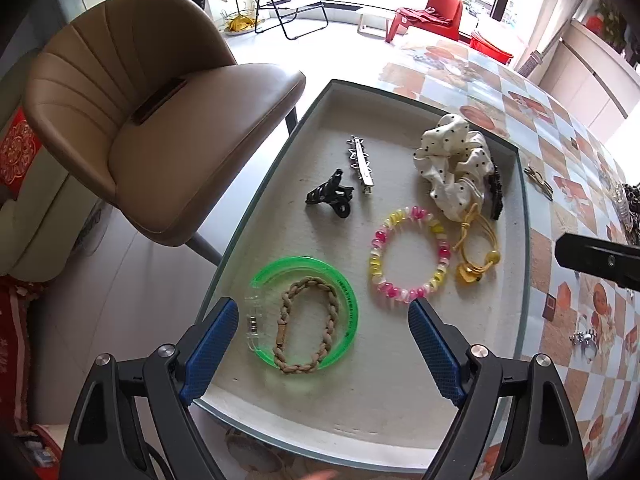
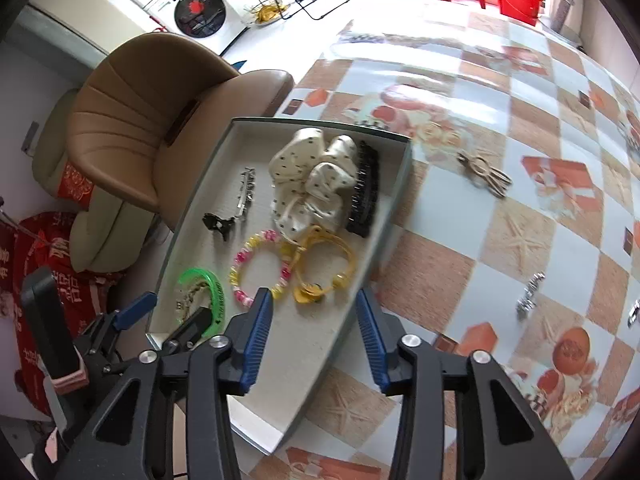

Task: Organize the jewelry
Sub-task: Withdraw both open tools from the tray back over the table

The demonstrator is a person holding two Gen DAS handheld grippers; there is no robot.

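Left claw [image 1: 322, 312]: jaws spread wide, nothing between the blue pads; it hangs over the near end of the tray [image 1: 256, 200].
Right claw [image 2: 314, 312]: jaws wide apart, empty, straddling the tray's right wall.
Green bangle [image 1: 306, 312]: directly ahead of the left claw, between its fingertips, flat on the tray floor.
Braided bracelet [image 1: 306, 326]: lies inside the bangle; the right view shows it blurred and partly hidden.
Bead bracelet [image 1: 410, 256]: just beyond the left claw's right finger.
Yellow hair tie [image 2: 324, 270]: just ahead of the right claw.
Dotted scrunchie [image 1: 454, 164]: far right corner of the tray.
Black comb clip [image 2: 364, 188]: beside the scrunchie; mostly hidden in the left view.
Loose pieces on tablecloth: silver clip [image 2: 530, 296], right of the right claw.
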